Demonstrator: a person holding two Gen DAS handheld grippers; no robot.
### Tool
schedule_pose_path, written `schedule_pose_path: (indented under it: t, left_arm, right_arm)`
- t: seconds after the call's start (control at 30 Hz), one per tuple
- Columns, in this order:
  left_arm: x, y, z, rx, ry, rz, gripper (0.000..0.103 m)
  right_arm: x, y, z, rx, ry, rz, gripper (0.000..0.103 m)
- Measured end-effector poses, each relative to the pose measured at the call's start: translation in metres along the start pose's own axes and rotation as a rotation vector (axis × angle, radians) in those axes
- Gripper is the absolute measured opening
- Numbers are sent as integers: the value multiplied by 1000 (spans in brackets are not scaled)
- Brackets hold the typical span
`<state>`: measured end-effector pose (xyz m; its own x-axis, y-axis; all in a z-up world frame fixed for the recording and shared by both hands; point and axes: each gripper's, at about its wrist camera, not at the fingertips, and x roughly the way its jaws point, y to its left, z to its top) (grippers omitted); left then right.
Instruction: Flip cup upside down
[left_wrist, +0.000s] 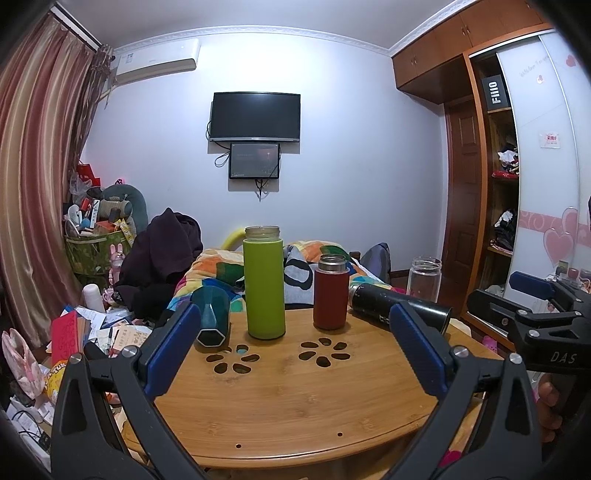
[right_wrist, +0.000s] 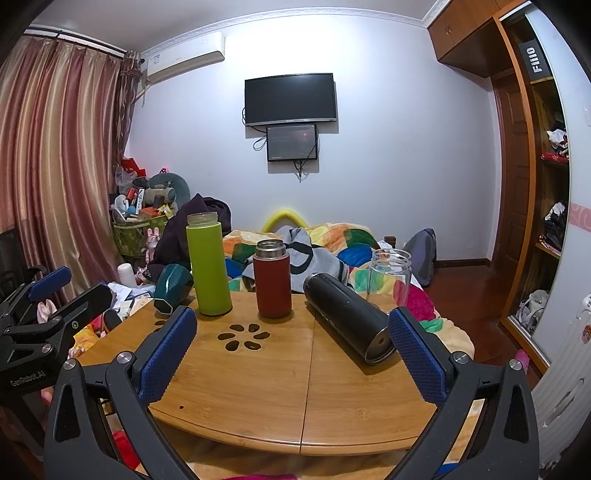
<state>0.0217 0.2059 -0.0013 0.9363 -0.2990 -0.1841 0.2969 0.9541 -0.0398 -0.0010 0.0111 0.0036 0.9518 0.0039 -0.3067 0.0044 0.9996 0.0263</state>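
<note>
On the bamboo table (left_wrist: 288, 402) (right_wrist: 280, 391) stand a tall green cup (left_wrist: 264, 284) (right_wrist: 207, 266) and a shorter red cup (left_wrist: 331, 292) (right_wrist: 272, 278), both upright with open mouths up. A teal hexagonal cup (left_wrist: 212, 317) (right_wrist: 170, 286) lies tipped at the left edge. A black flask (left_wrist: 399, 304) (right_wrist: 349, 319) lies on its side at the right. A clear glass jar (left_wrist: 425, 278) (right_wrist: 389, 278) stands upright behind it. My left gripper (left_wrist: 295, 347) and right gripper (right_wrist: 293, 350) are open and empty, in front of the cups.
The table has flower-shaped cutouts (left_wrist: 325, 352) (right_wrist: 243, 336). A bed with a colourful quilt (right_wrist: 332, 240) lies behind it. Clutter (left_wrist: 74, 339) fills the floor at left. A wardrobe (right_wrist: 546, 184) stands at right. The right gripper shows in the left wrist view (left_wrist: 535, 310).
</note>
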Motion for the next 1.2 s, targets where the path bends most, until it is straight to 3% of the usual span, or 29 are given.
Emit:
schedule_pose_path:
  t: [1.2]
  left_arm:
    - [-2, 2, -1, -6, -2, -6, 103]
  right_arm:
    - [-2, 2, 1, -3, -9, 5, 103]
